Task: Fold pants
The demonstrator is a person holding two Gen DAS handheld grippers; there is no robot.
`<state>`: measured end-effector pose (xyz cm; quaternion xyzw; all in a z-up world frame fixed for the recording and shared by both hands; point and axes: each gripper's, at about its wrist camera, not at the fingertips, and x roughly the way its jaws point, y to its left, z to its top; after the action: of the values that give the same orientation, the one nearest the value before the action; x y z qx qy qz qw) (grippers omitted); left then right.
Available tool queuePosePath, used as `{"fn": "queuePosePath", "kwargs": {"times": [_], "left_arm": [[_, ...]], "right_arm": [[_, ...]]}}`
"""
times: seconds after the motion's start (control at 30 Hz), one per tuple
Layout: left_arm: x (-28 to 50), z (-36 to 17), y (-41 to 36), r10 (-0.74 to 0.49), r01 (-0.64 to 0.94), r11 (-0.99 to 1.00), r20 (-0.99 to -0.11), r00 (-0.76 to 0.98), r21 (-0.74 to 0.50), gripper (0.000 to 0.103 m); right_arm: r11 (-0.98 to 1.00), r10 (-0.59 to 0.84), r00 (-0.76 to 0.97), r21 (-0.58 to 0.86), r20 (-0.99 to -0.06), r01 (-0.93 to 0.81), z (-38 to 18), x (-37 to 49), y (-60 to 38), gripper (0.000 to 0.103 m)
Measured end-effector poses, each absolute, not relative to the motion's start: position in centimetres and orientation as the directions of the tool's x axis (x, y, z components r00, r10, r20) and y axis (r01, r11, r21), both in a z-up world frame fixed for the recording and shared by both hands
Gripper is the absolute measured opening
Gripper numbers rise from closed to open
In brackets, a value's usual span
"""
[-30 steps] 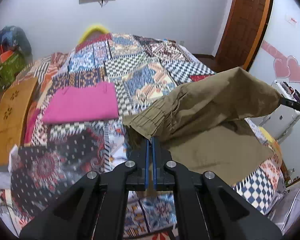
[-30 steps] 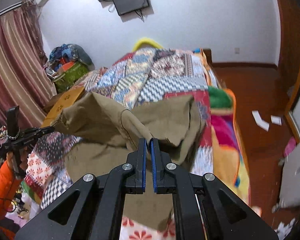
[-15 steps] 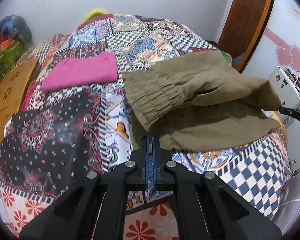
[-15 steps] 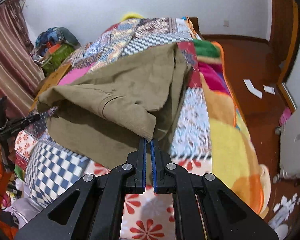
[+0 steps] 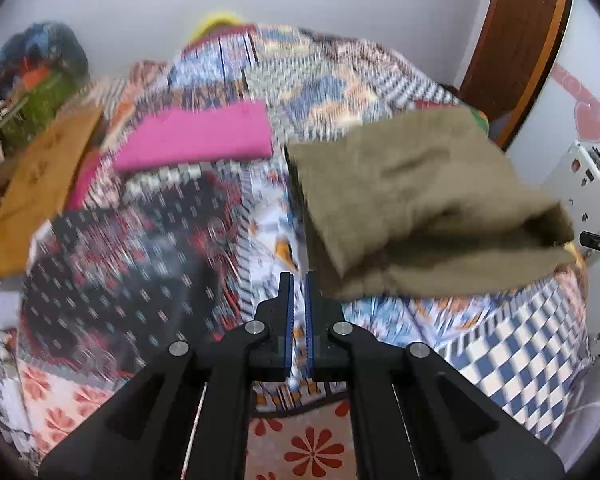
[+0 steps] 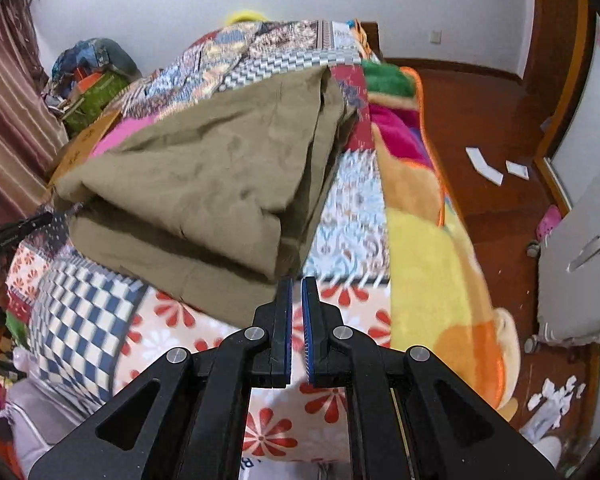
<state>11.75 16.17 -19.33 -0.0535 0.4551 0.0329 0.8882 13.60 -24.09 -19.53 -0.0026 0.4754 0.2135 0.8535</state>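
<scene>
Folded olive pants (image 6: 204,184) lie on the patchwork bed (image 6: 352,220) near its foot edge, long axis across both views, just ahead of the left gripper (image 5: 297,284) and right gripper (image 6: 297,286), jaws slightly parted, holding nothing, open quilt toward the pink garment (image 5: 196,136).

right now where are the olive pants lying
The olive pants lie folded on the patchwork quilt at the bed's right side, right of the folded pink garment, just ahead of both grippers.
</scene>
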Motion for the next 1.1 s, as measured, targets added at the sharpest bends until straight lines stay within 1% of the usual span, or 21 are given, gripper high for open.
{"fn": "queuePosePath", "kwargs": {"times": [0.07,0.13,0.27,0.3,0.37,0.4,0.53,0.63,0.77,0.97,1.1], "left_arm": [[12.5,-17.3,16.2,0.011,-0.108,0.992,-0.789,0.614,-0.07,0.008],[13.5,-15.9,15.8,-0.006,-0.094,0.992,-0.773,0.634,-0.086,0.008],[16.3,-14.2,13.5,-0.032,-0.051,0.995,-0.754,0.656,-0.086,0.009],[17.0,-14.2,12.8,-0.055,-0.032,0.994,-0.756,0.652,-0.1,0.01],[18.3,-14.7,11.3,-0.08,-0.001,0.995,-0.766,0.638,-0.105,0.019],[18.6,-15.1,10.6,-0.083,0.009,0.995,-0.772,0.631,-0.1,0.02],[18.9,-17.5,8.8,-0.126,0.051,0.992,-0.812,0.57,-0.118,0.021],[18.1,-19.9,8.4,-0.132,0.067,0.991,-0.847,0.516,-0.113,0.027],[16.4,-22.2,8.6,-0.164,0.081,0.986,-0.863,0.477,-0.142,0.027],[15.0,-22.6,8.4,-0.166,0.089,0.986,-0.845,0.509,-0.14,0.027],[14.8,-22.6,8.7,-0.176,0.09,0.984,-0.842,0.51,-0.151,0.027]], "right_arm": [[0.906,0.364,0.486,0.181,-0.795,-0.382,-17.9,14.0,-23.6,0.005],[0.901,0.367,0.516,0.158,-0.774,-0.405,-16.4,14.8,-22.5,0.007],[0.875,0.415,0.532,0.164,-0.738,-0.455,-14.6,16.6,-19.6,0.01],[0.868,0.425,0.532,0.163,-0.732,-0.469,-14.4,16.9,-18.7,0.013],[0.852,0.447,0.516,0.171,-0.731,-0.496,-14.8,17.6,-16.7,0.019],[0.845,0.456,0.505,0.179,-0.733,-0.504,-15.2,17.9,-16.0,0.02],[0.82,0.472,0.405,0.221,-0.783,-0.528,-18.2,17.9,-13.9,0.02],[0.807,0.454,0.353,0.209,-0.818,-0.553,-20.6,16.6,-13.8,0.02],[0.809,0.407,0.306,0.184,-0.86,-0.559,-23.3,15.0,-15.2,0.02],[0.824,0.443,0.299,0.253,-0.845,-0.507,-23.8,13.6,-18.1,0.023],[0.827,0.418,0.32,0.21,-0.851,-0.521,-23.4,12.9,-17.9,0.027]]}}
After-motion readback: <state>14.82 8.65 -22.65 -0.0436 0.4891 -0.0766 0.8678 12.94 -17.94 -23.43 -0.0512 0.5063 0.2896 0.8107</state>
